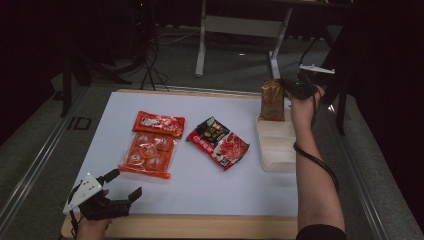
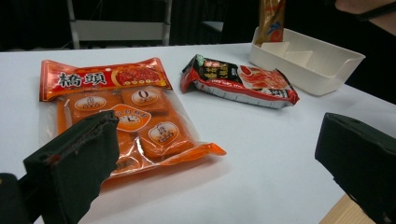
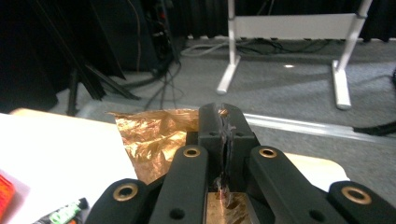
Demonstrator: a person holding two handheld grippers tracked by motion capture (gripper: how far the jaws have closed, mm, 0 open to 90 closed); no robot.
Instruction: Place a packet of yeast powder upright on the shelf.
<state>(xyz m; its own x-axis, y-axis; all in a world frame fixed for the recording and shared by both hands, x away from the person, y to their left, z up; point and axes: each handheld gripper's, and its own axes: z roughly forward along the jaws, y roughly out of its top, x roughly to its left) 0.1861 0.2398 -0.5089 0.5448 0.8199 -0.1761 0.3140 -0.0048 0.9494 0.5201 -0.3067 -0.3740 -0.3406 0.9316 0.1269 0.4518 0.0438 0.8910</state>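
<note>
Step in hand, by the look of it: lowering copper foil pouch (image 1: 272,100) into white tray (image 1: 276,150) at far right of surface (image 1: 210,192). Best done slow & vertical: keep pouch upright, bottom edge aimed into far compartment, no release until base rests on tray floor. Foil slippery & crinkly, so grip at top edge could slide; steady squeeze, no twisting. Pouch tall & light, prob. tips once freed; leaning it on tray's back wall should help. Tray light too, may shift if nudged sideways.

Right claw (image 1: 291,90): shut tight on pouch's upper right edge, jaws pressed together w/ foil pinched between, clear in right gripper view (image 3: 223,130). Pouch stands upright at tray's far end, lower edge in or just above tray; contact w/ floor can't be told.

Left claw (image 1: 122,186): wide open, empty, touching nothing, resting near front left corner of surface. Jaws well apart in left gripper view, pointing toward orange biscuit pack (image 2: 121,121), w/ red-black snack bag (image 2: 238,81) farther off, between pack & tray. Both lie flat mid-surface, apart from each other, likely next for the tray.
</note>
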